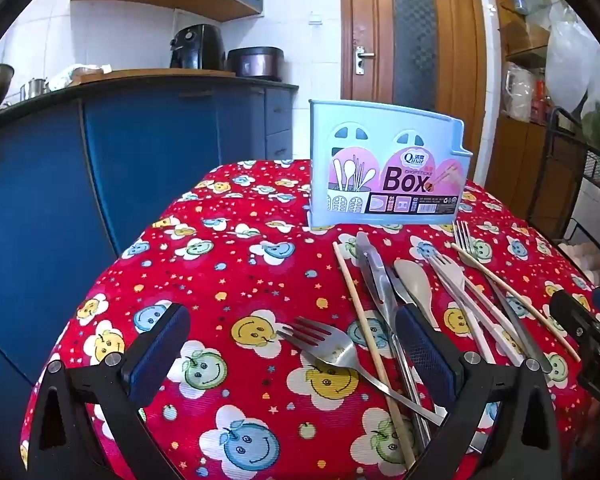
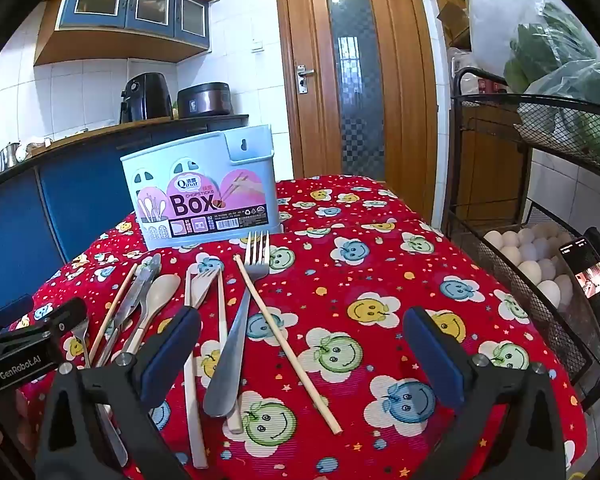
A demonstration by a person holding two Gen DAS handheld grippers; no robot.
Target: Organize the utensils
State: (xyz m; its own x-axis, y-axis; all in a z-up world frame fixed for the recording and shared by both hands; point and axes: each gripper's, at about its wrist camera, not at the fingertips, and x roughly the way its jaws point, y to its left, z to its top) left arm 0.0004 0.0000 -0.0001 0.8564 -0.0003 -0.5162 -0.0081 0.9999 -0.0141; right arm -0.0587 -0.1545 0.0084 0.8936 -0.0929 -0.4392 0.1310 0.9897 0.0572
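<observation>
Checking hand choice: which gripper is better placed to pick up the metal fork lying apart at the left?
Left. The left gripper is open with the metal fork between its fingers; the right gripper hovers over other utensils.

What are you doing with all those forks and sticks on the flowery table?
Someone is holding two grippers and is about to tidy the cutlery. The left gripper hovers with open jaws over a metal fork. The right gripper is open too, above a second metal fork and a chopstick. Nothing is picked up yet. The blue chopsticks box stands at the back of the table, beyond the cutlery.
</observation>
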